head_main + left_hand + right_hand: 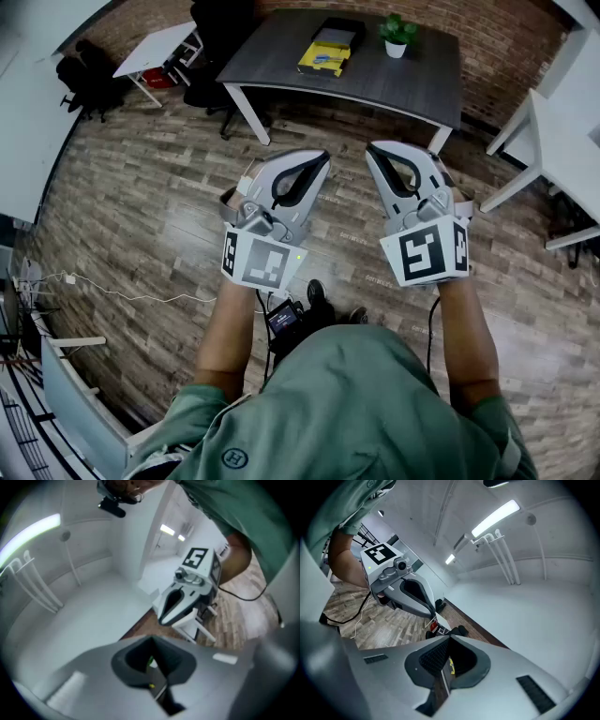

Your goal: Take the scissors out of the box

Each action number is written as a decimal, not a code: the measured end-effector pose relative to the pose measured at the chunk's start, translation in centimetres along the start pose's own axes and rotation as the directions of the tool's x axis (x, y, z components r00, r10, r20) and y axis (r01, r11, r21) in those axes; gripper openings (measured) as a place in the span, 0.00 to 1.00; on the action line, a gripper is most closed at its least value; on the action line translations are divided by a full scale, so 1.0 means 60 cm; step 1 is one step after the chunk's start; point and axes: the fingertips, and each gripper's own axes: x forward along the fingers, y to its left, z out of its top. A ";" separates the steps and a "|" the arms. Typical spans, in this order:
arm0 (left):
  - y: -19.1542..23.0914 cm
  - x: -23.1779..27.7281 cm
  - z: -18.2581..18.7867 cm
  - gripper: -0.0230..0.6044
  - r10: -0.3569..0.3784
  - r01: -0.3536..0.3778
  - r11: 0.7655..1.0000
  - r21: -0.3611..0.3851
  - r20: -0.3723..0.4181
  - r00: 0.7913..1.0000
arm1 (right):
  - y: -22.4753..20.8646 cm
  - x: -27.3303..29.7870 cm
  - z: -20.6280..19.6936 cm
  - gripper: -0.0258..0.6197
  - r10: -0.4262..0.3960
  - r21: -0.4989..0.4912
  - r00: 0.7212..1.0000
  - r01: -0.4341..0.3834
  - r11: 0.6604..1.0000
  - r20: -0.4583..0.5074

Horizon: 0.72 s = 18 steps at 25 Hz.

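Hovering over the floor [141,216], the left hand-held gripper [319,161] and right hand-held gripper [377,152] are held closed, empty. A yellow box [324,58] is seen on the distant table [403,84].

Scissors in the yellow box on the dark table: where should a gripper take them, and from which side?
Too small here to be sure. The scissors seem to lie flat in the open yellow box. Come from above, jaws across their narrow middle; the box walls would likely block a side approach.
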 end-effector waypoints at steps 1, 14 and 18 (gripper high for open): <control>0.000 0.001 0.001 0.03 -0.001 0.001 1.000 -0.001 0.000 1.000 | -0.002 -0.002 0.000 0.05 -0.003 0.007 1.000 0.003 1.000 -0.003; -0.013 0.006 -0.004 0.03 -0.005 0.005 1.000 -0.007 -0.015 1.000 | -0.001 -0.010 -0.008 0.05 0.008 0.027 1.000 -0.008 1.000 0.009; -0.007 0.009 -0.009 0.03 -0.002 0.002 1.000 -0.026 -0.010 1.000 | -0.003 -0.001 -0.010 0.05 0.015 0.044 1.000 -0.016 0.999 0.011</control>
